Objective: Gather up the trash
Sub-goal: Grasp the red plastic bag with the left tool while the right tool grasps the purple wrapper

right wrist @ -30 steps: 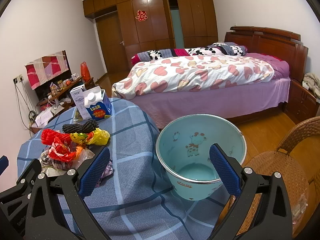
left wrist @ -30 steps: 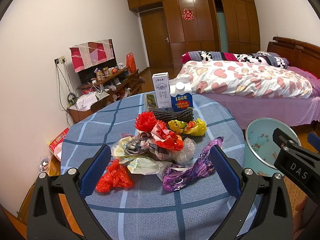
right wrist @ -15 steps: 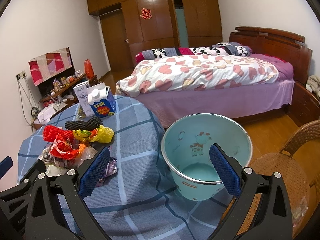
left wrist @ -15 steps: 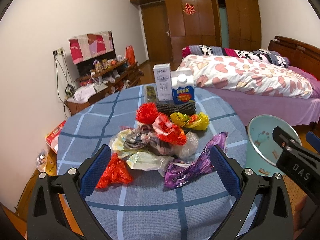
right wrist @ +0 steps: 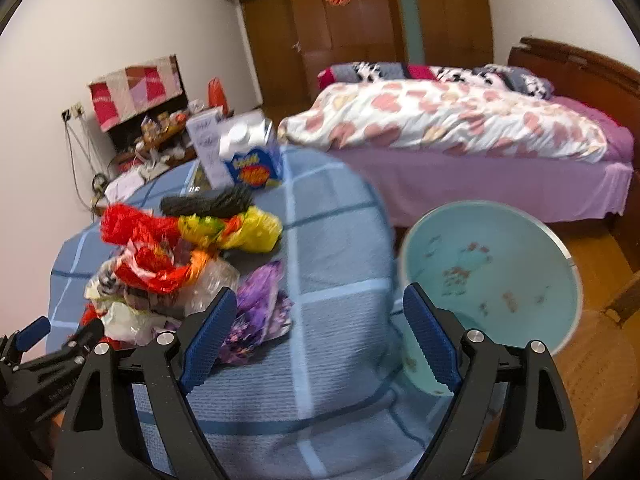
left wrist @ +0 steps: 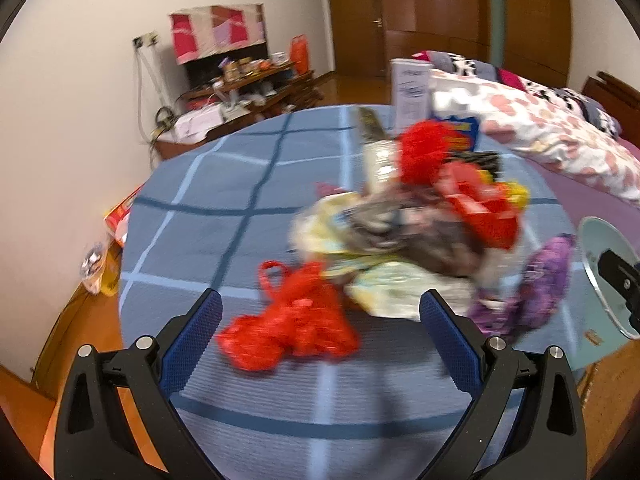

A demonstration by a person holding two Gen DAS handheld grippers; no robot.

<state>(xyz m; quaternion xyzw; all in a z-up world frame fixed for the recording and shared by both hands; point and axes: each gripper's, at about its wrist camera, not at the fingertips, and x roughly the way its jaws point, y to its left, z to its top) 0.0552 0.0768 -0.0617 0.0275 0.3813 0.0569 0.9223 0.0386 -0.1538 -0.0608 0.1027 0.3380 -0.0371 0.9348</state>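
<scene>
Lying between the left gripper's [left wrist: 320, 312] wide-apart jaws, untouched: a red bag [left wrist: 292, 328].

Two matching black handheld grippers with blue pads

The left gripper [left wrist: 320, 316] and right gripper [right wrist: 316, 314] are each showing angular black plastic arms with cut-out slots, round silver screws at the pivots, and ribbed blue pads [left wrist: 448, 344] lining the fingers; pale lettering is showing blurred on the left gripper's side.
</scene>
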